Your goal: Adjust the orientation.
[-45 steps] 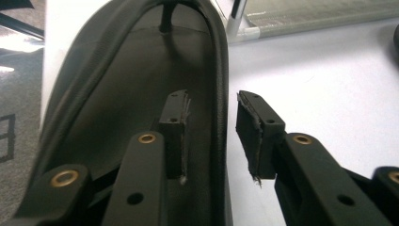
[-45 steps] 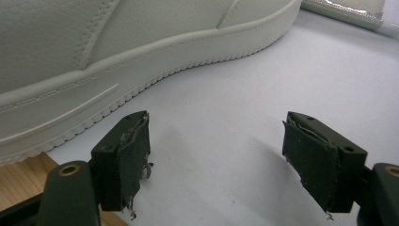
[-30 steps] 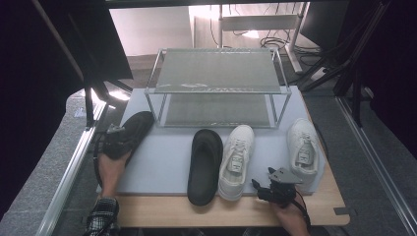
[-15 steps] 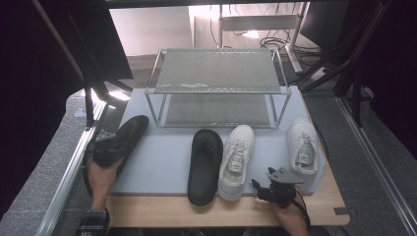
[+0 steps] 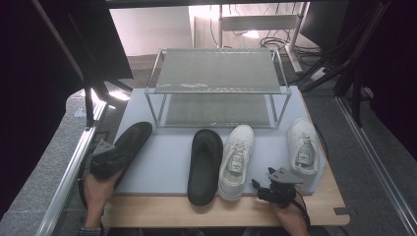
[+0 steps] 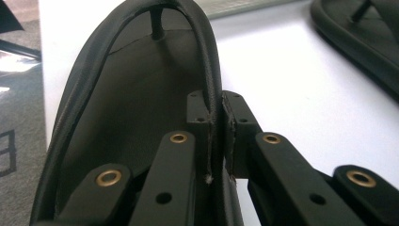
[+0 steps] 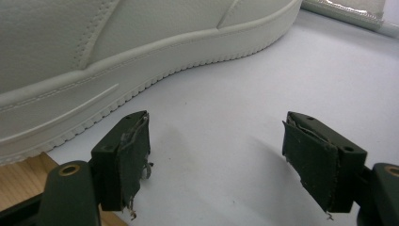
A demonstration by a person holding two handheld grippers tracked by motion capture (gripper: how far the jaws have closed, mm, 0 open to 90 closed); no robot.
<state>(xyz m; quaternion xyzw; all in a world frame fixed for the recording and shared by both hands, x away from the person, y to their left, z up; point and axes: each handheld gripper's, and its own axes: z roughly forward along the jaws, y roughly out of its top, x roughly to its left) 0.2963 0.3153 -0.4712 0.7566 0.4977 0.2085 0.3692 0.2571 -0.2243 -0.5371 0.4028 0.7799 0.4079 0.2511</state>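
At 8 o'clock, black slipper (image 5: 125, 145) rim is clamped by left gripper (image 6: 217, 123). At 5 o'clock, right gripper (image 7: 214, 160) is held low, jaws apart, beside white sneaker (image 7: 117, 52).

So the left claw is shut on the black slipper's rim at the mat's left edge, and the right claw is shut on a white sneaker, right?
Not quite. The right claw is open and holds nothing; in the right gripper view its jaws stand apart over the mat, beside the white sneaker. The left claw is indeed shut on the black slipper rim.
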